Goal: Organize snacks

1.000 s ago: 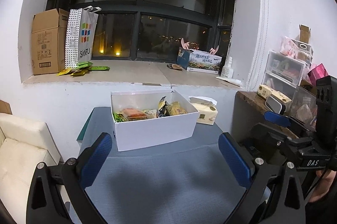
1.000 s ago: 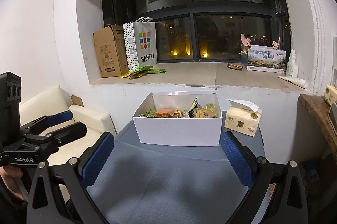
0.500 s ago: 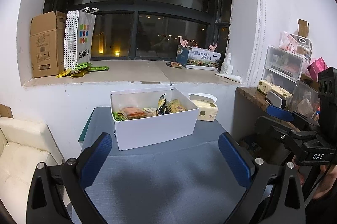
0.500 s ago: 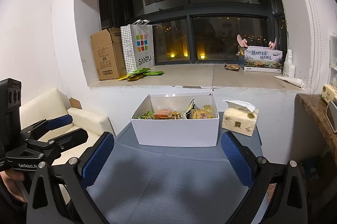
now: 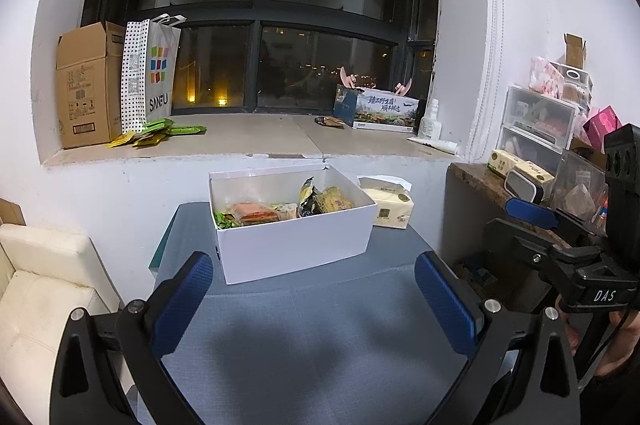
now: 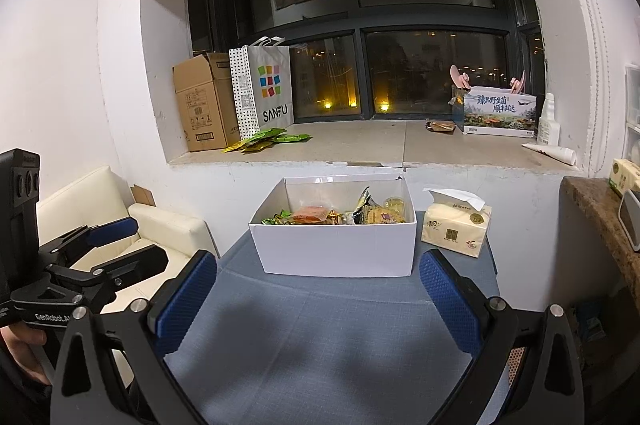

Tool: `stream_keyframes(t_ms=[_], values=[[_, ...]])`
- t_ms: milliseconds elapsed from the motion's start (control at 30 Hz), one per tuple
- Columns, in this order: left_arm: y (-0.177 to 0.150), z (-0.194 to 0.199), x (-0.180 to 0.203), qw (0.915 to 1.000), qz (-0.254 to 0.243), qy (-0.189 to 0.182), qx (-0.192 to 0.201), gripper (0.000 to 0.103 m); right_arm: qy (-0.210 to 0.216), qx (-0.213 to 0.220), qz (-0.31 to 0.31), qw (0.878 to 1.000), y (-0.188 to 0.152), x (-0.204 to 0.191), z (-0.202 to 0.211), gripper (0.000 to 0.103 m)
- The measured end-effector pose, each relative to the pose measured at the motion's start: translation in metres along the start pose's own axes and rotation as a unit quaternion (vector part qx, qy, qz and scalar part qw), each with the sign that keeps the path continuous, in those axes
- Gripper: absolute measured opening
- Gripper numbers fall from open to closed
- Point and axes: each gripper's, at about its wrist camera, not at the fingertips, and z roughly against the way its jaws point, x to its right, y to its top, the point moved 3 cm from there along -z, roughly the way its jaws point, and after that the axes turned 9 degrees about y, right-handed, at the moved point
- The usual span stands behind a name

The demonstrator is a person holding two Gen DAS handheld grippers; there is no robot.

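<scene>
A white box (image 5: 296, 245) (image 6: 336, 249) stands at the far side of the grey-blue table (image 5: 320, 337) (image 6: 320, 345). It holds several snack packets: an orange one (image 5: 254, 212) (image 6: 310, 215), green ones (image 5: 224, 221), a dark and yellow one (image 5: 320, 199) (image 6: 370, 211). My left gripper (image 5: 314, 303) is open and empty, held above the table short of the box. My right gripper (image 6: 318, 301) is open and empty too, and it shows at the right of the left wrist view (image 5: 560, 249).
A tissue pack (image 5: 390, 207) (image 6: 456, 229) lies right of the box. The window sill holds a cardboard box (image 5: 86, 85), a SANFU bag (image 5: 150, 73), green packets (image 5: 156, 133) and a printed carton (image 5: 380, 109). A cream sofa (image 5: 36, 297) is left; a cluttered shelf (image 5: 532, 165) is right.
Both grippers have drawn back and risen slightly, so the white box looks a little farther and lower. Both stay open and empty.
</scene>
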Motion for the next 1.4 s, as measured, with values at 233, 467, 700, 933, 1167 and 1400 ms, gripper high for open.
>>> stream_keyframes(t_ms=[233,467,700,933,1167,1400], values=[[0.0004,0.0010,0.0000,1.0000,0.000,-0.002,0.002,0.103,0.001,-0.001,0.002,1.000,-0.0012,-0.0012,-0.0006,0.103],[0.0002,0.0015,0.0018,1.0000,-0.004,0.000,0.003,0.103,0.004,-0.002,0.004,1.000,-0.0032,-0.0050,-0.0009,0.103],[0.0000,0.0020,0.0010,1.0000,-0.003,0.000,0.003,0.103,0.004,-0.002,0.005,1.000,-0.0045,-0.0071,-0.0011,0.103],[-0.0009,0.0030,0.0006,1.0000,-0.003,0.001,0.002,0.103,0.004,-0.003,0.006,1.000,-0.0038,-0.0068,-0.0018,0.103],[-0.0012,0.0024,0.0006,1.0000,-0.003,0.000,0.000,0.103,0.006,-0.003,0.006,1.000,-0.0041,-0.0071,-0.0019,0.103],[-0.0011,0.0022,0.0006,1.0000,-0.003,0.000,0.000,0.103,0.006,-0.004,0.008,1.000,-0.0056,-0.0080,-0.0018,0.103]])
